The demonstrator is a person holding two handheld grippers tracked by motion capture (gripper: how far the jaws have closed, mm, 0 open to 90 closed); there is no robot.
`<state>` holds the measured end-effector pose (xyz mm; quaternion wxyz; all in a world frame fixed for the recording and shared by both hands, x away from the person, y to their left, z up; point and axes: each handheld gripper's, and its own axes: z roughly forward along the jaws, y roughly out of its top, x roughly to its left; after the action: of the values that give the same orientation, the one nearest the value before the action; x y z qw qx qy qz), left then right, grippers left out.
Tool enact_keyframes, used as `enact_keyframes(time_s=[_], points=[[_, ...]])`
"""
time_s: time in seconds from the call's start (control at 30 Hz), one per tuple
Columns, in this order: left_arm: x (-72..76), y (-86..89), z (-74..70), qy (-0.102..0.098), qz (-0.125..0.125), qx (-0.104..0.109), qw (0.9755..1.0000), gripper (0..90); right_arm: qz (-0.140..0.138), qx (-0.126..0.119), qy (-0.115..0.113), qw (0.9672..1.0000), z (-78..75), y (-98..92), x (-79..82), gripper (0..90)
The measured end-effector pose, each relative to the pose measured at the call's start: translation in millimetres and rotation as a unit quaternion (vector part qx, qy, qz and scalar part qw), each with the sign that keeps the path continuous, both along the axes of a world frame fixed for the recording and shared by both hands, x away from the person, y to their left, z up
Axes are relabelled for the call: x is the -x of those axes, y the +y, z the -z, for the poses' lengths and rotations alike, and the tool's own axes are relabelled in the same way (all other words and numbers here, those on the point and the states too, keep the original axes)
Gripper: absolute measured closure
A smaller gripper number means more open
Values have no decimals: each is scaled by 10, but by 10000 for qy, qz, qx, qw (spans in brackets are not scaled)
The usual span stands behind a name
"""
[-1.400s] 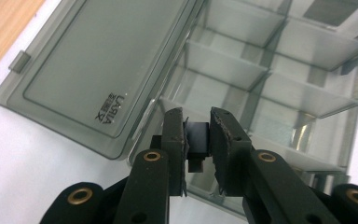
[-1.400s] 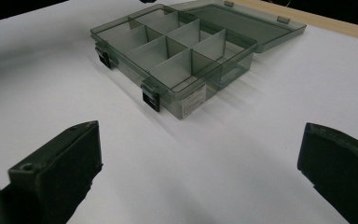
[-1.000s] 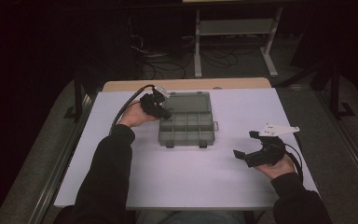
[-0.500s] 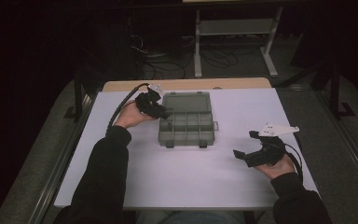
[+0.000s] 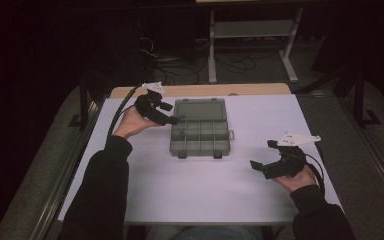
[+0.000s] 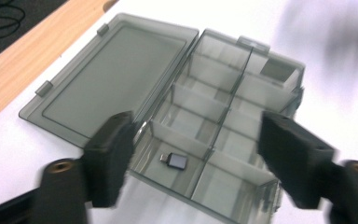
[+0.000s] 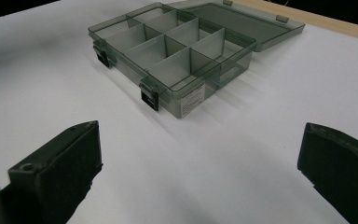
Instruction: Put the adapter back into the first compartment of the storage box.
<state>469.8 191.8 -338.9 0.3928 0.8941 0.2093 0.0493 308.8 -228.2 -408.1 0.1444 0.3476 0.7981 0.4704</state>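
Left forearm (image 5: 102,185), in a dark sleeve, reaching forward from the bottom edge, bare hand (image 5: 130,121) palm-up under the left gripper (image 5: 172,120), held above table height. Its jaws just been opening, now wide apart with nothing between the pads (image 6: 109,154). Right hand (image 5: 292,177) low at the near right, cupping the right gripper (image 5: 255,165) from below, pointed left. Jaws spread wide, empty.

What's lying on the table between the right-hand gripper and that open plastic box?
Nothing: in the right gripper view, bare white table runs from the open right gripper up to the box.
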Motion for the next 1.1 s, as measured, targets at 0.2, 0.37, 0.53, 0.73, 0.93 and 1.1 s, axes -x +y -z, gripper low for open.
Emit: enact_keyframes(time_s=[0.2, 0.37, 0.53, 0.73, 0.93, 1.1], points=[[67, 31, -80, -110, -164, 31, 9998, 0, 7, 13, -7, 10000, 2, 0, -2, 0], [139, 63, -152, -236, -95, 91, 9996, 0, 12, 30, 4, 10000, 5, 4, -4, 0], [223, 131, -209, -329, -43, 142, 9993, 0, 40, -8, -6, 10000, 0, -11, -6, 0], [297, 236, -223, -411, -53, 218, 9989, 0, 29, 37, -15, 10000, 0, 4, -2, 0], [371, 358, -224, -516, -146, 240, 9983, 0, 25, 71, -6, 10000, 7, 11, -6, 0], [449, 449, -237, -581, -201, 208, 9979, 0, -13, 70, -2, 10000, 9, 22, -5, 0]])
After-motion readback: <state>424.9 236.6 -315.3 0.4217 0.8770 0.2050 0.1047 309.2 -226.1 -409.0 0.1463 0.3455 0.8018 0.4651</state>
